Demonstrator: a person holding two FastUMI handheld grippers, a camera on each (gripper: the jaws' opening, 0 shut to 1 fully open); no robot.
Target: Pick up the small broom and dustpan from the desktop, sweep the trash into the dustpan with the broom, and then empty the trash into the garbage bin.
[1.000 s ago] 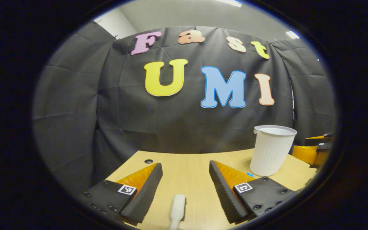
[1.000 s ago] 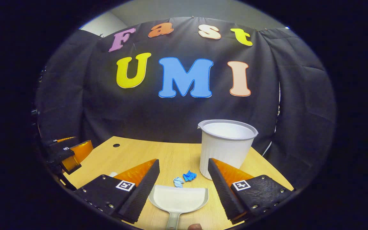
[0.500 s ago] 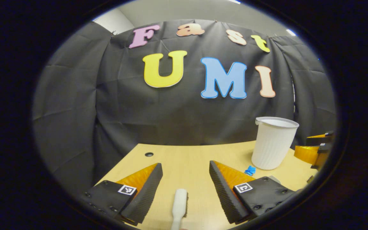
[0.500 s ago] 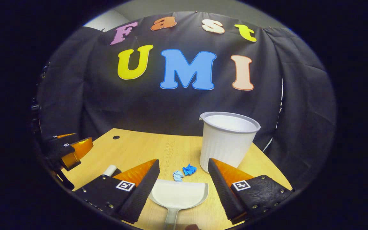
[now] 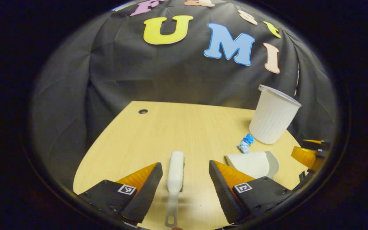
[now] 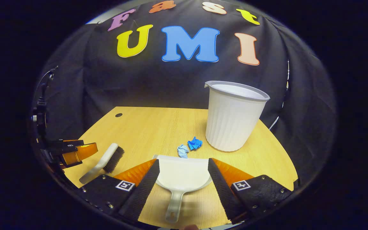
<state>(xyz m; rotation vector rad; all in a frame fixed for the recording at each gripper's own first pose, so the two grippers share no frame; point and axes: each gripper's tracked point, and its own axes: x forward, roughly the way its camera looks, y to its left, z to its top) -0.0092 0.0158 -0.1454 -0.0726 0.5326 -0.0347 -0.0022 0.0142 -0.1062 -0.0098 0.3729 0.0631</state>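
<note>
Broom: small, pale, lying flat on the wooden desktop, head toward the far side and slim handle with its hanging hole toward the near edge. In the right gripper view it lies at near left, dark bristles facing right. It sits in the gap between the fingers of the left gripper, whose jaws stand wide apart, neither finger touching it.

Dustpan: white, flat on the desktop, open mouth facing far, handle pointing near. It lies between the fingers of the right gripper, jaws likewise spread wide, gripping nothing; whether the fingers touch the pan's sides cannot be told. In the left gripper view it lies to the right of the broom.

Trash: two crumpled paper scraps, one pale blue, one brighter blue, just beyond the dustpan's mouth and near the bin's base.

Garbage bin: white, ribbed, upright at far right of the desktop, in front of the black cloth wall.

Cable hole: far left of the desktop.
</note>
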